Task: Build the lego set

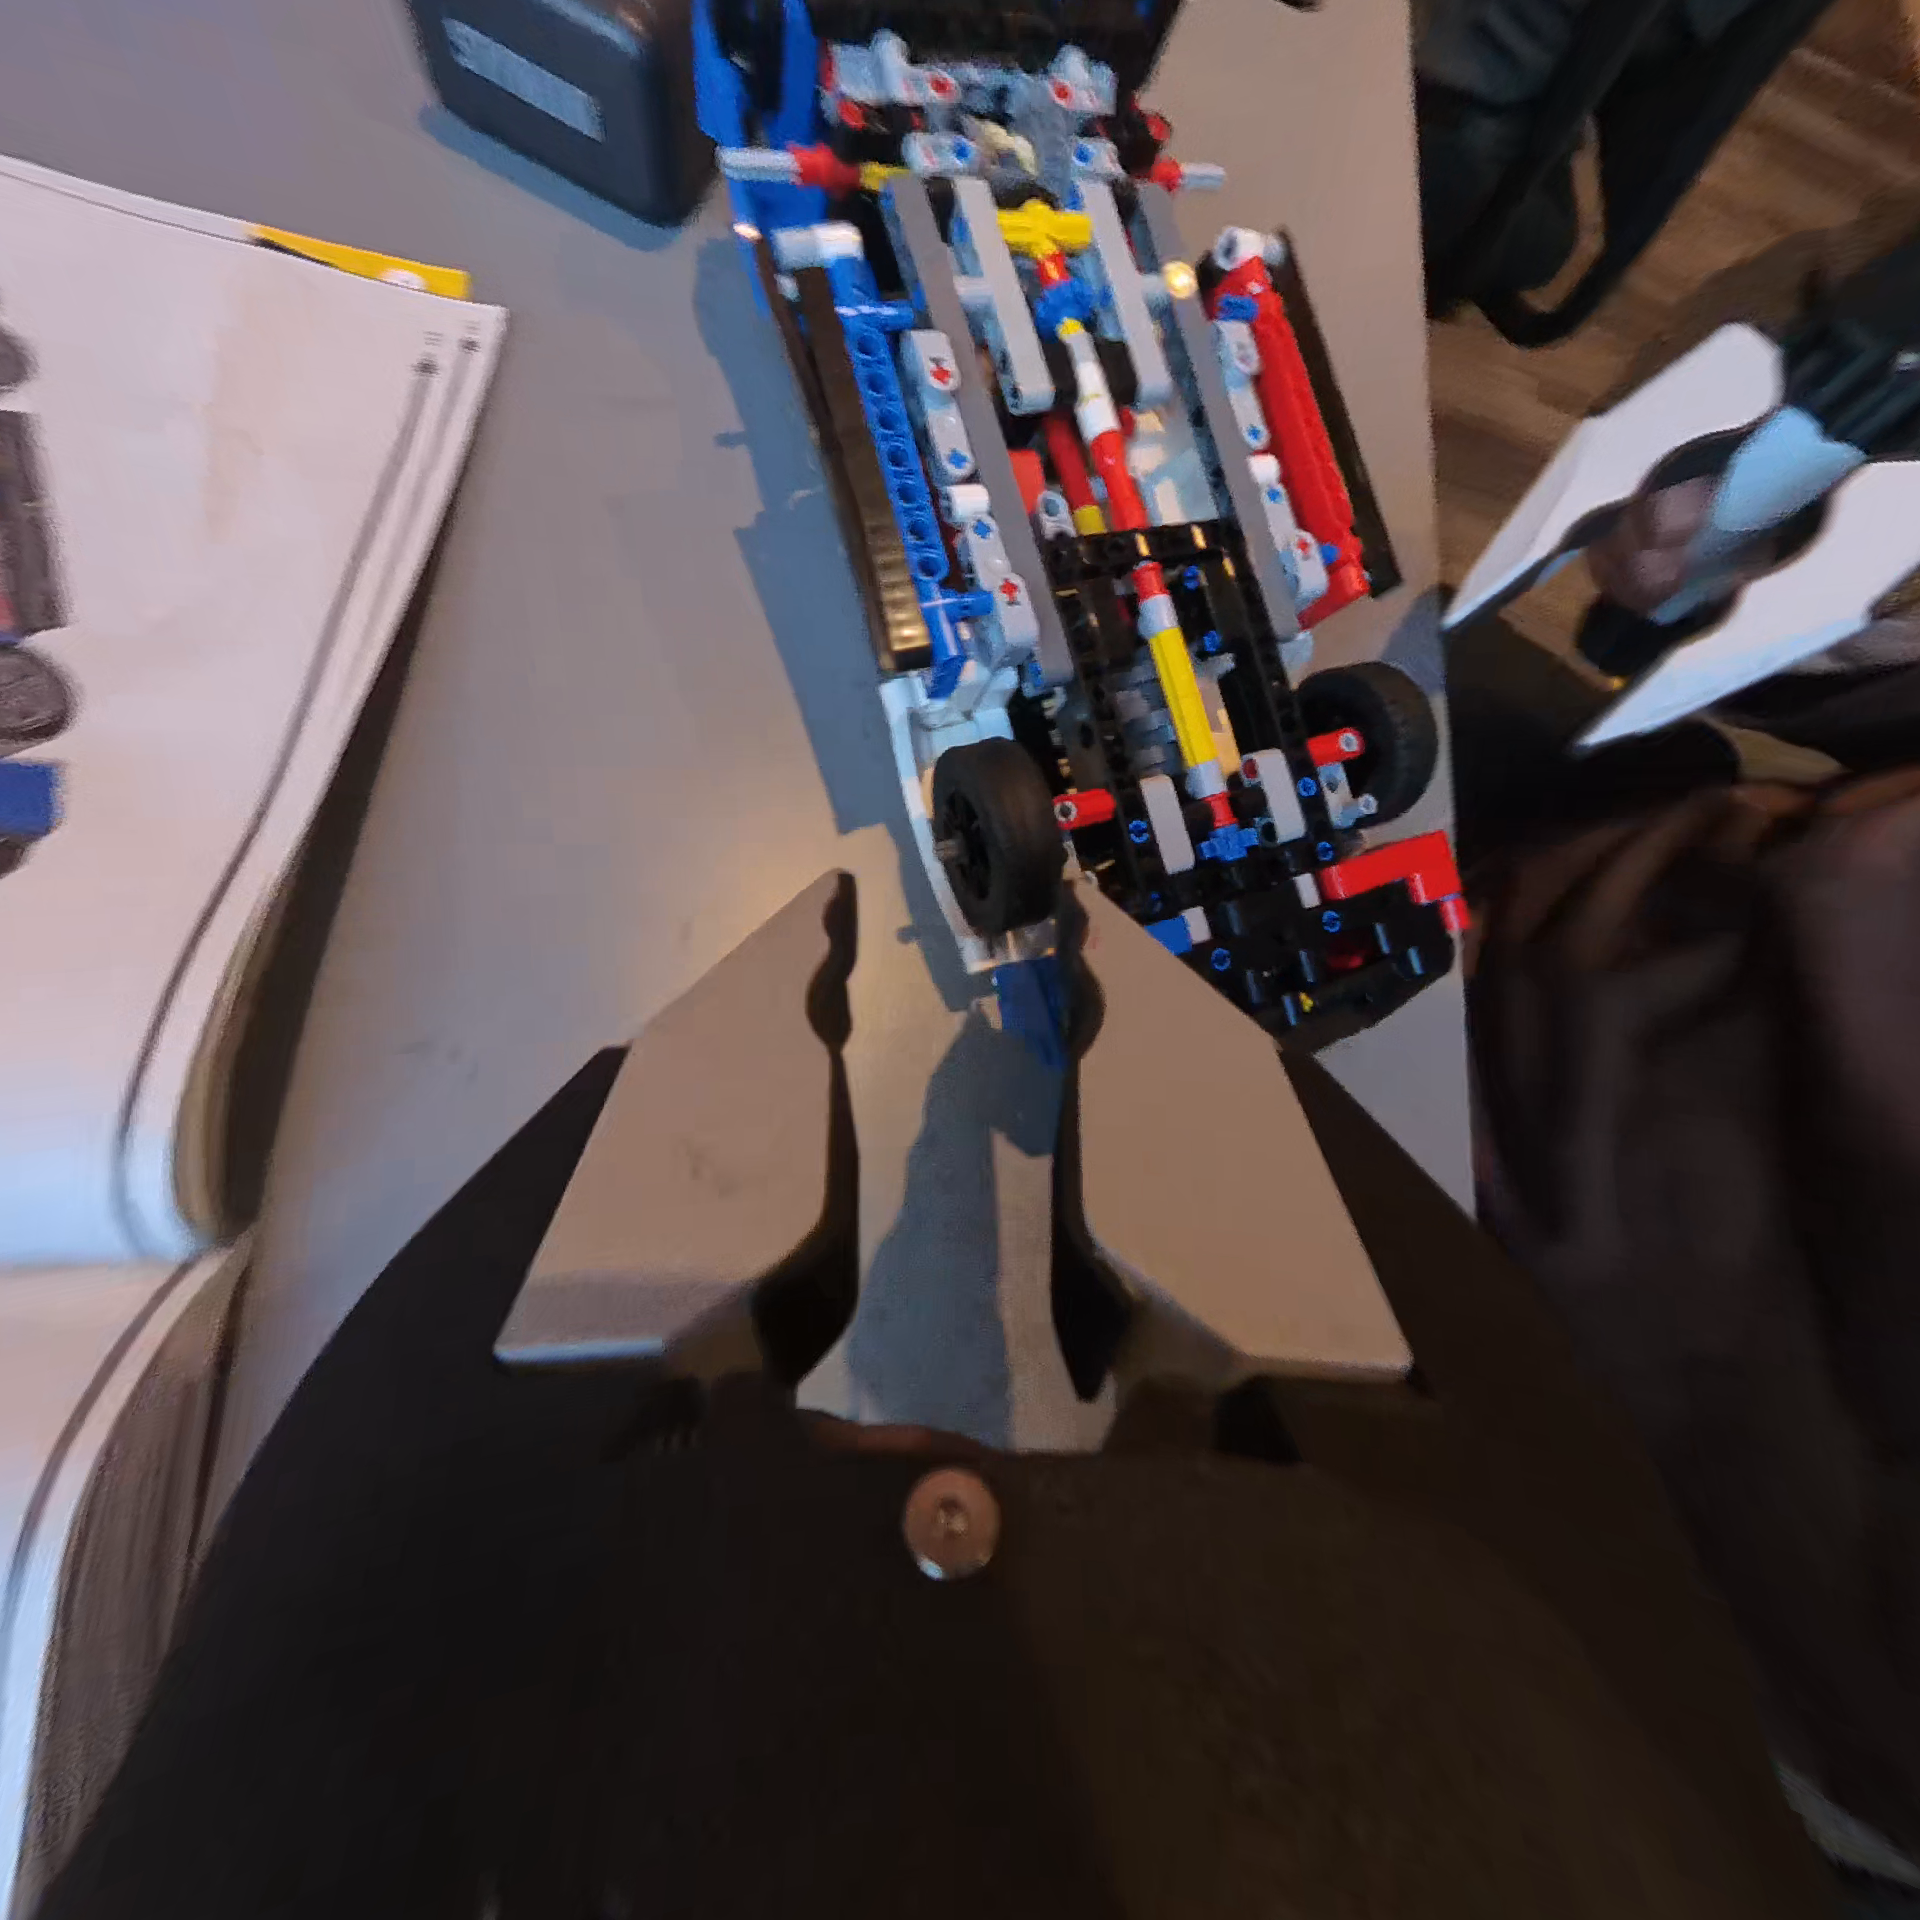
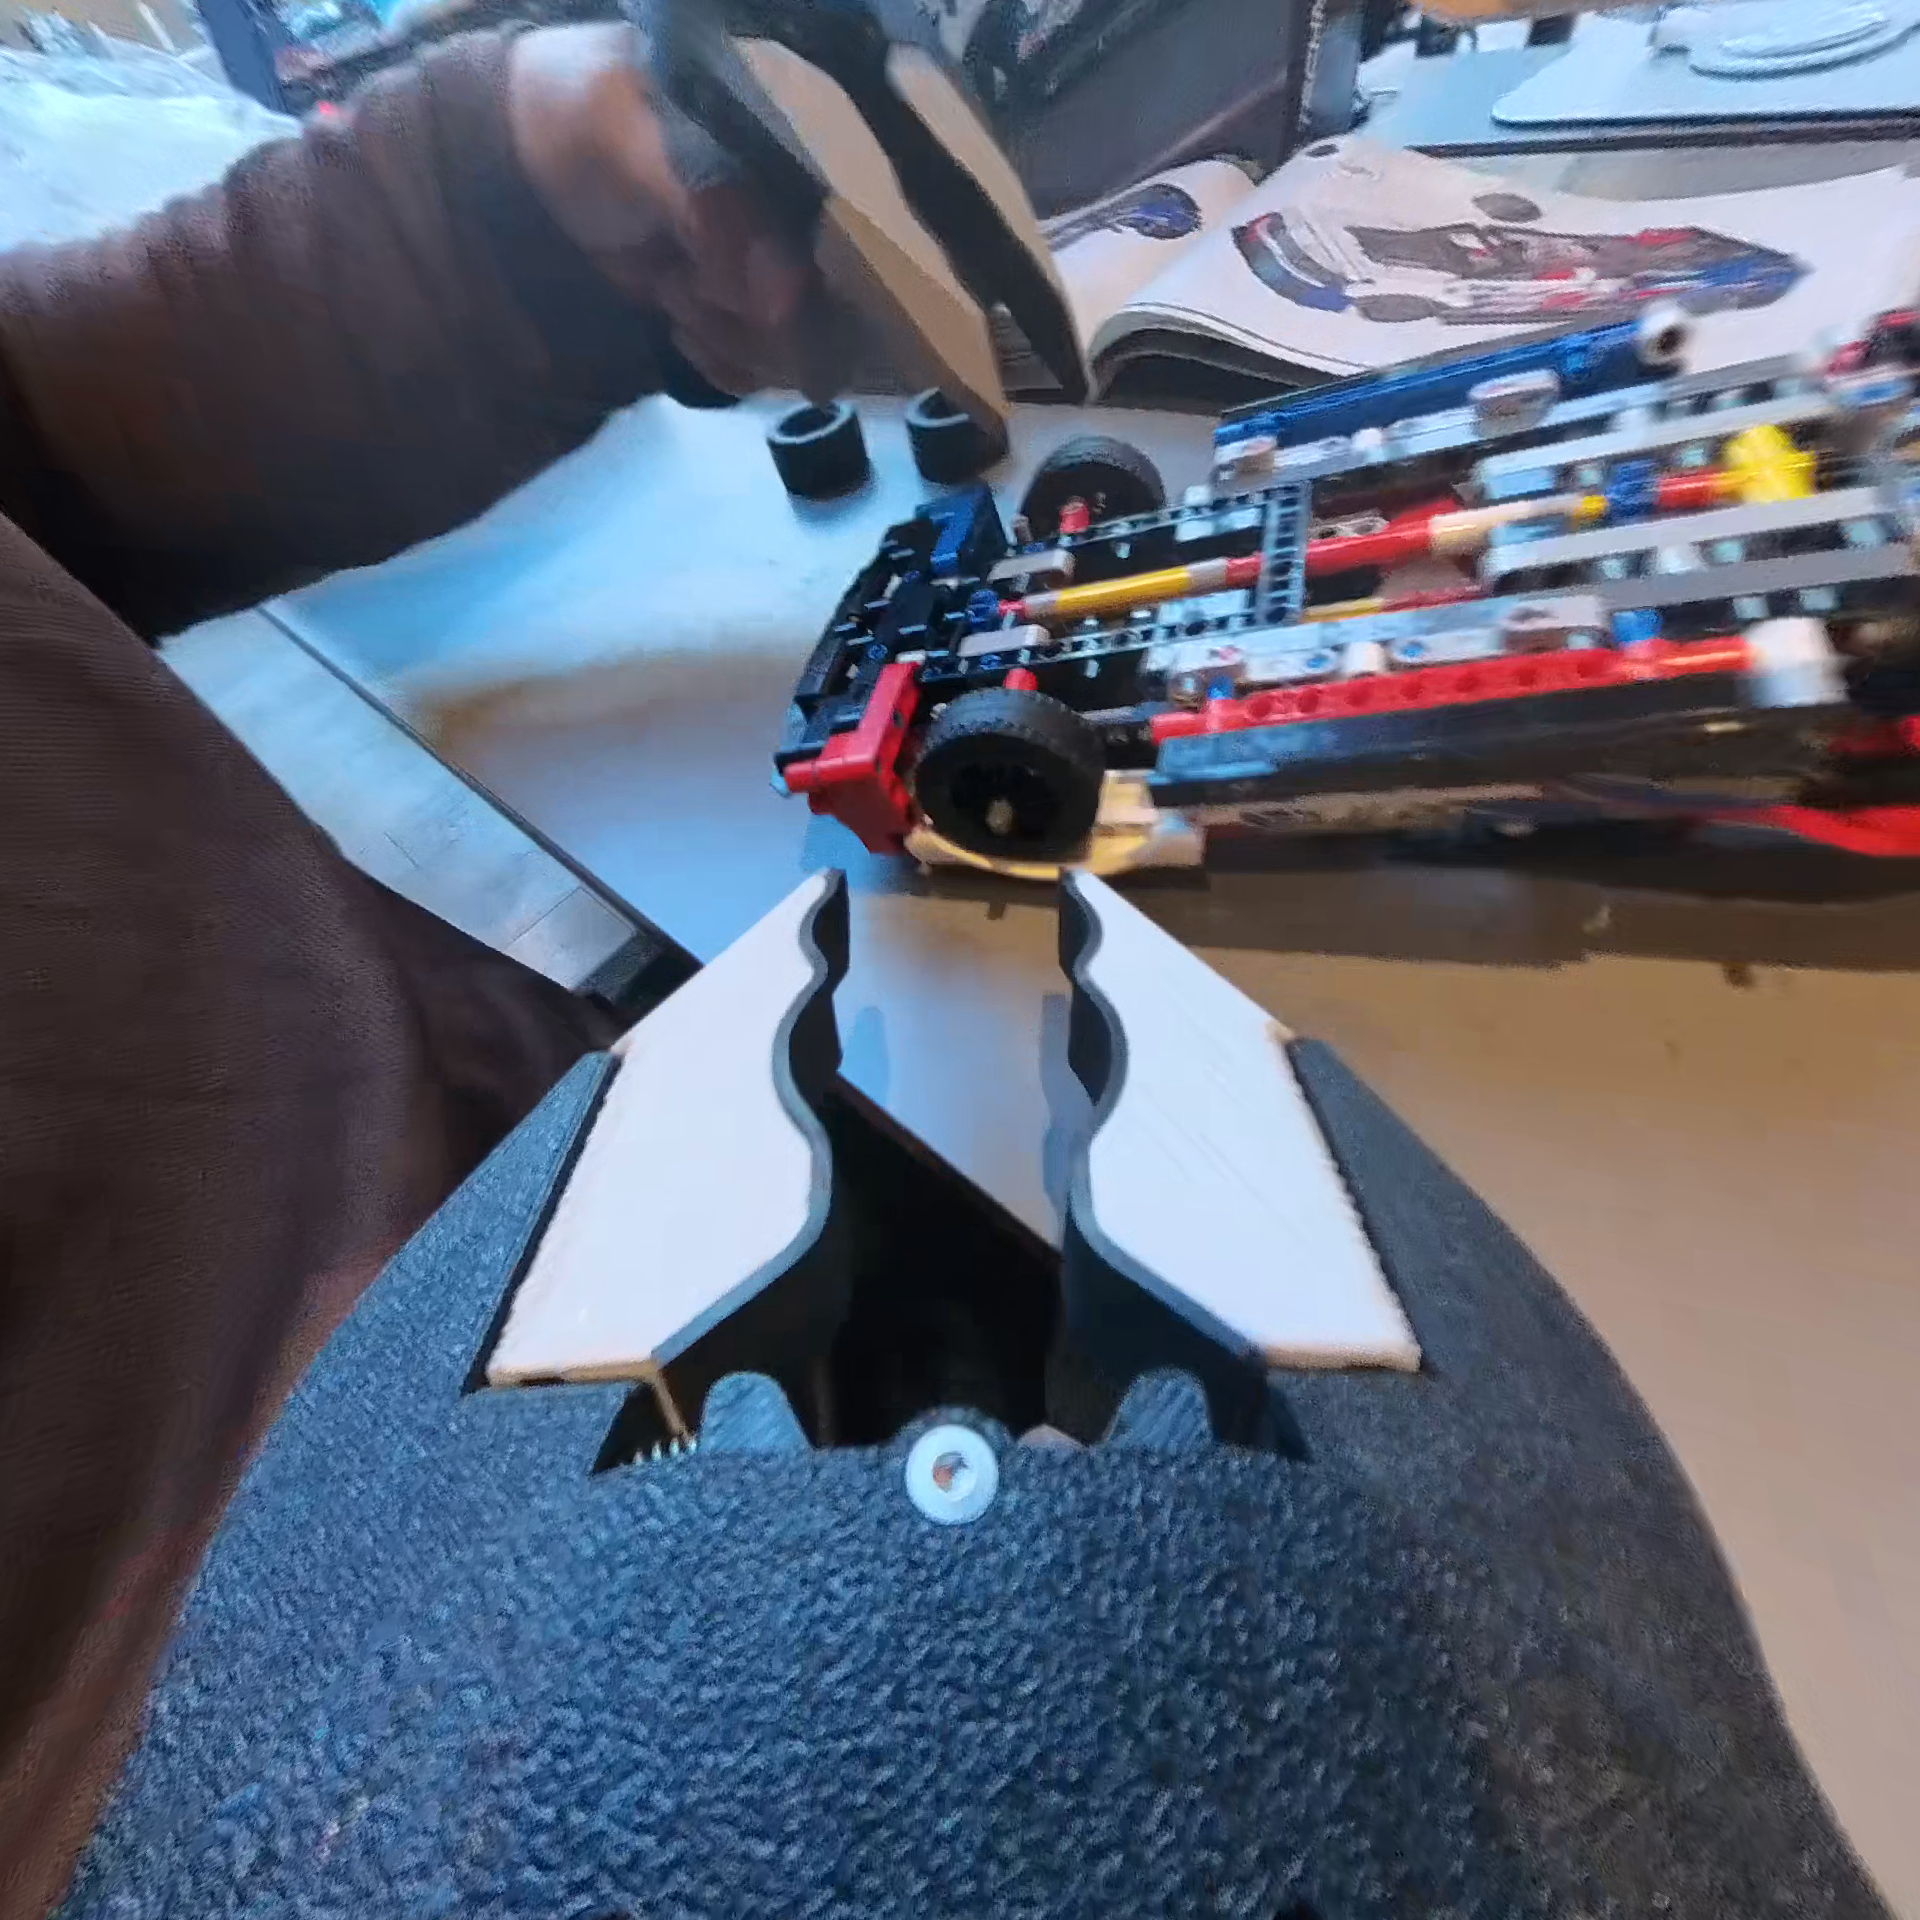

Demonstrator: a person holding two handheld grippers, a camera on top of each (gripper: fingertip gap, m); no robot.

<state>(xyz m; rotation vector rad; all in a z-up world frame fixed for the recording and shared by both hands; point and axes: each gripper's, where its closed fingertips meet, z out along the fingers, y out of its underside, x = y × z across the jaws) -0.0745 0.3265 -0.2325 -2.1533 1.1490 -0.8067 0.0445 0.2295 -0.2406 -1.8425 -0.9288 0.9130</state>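
The lego car [image 1: 1091, 540] lies upside down on the grey table [image 1: 582, 727], its chassis facing up. Black wheels [image 1: 992, 836] [image 1: 1371, 732] sit on its near axle. My left gripper [image 1: 961, 904] is open and empty, its tips just short of the left wheel; a blue car part [image 1: 1029, 997] shows beside its right finger. My right gripper [image 2: 951, 894] is open and empty, just in front of the car's near wheel [image 2: 1003, 774]. Two loose black tyres [image 2: 821, 452] [image 2: 940, 436] stand on the table; the left gripper [image 2: 883, 229] hangs over them.
An open instruction booklet [image 1: 260, 520] lies left of the car; it also shows in the right wrist view [image 2: 1403, 260]. A dark box [image 1: 561, 94] stands at the back. The table edge [image 2: 416, 790] runs close by. A brown sleeve [image 2: 312, 364] reaches across. The tips of one gripper are about 15 centimetres away from the tips of the other.
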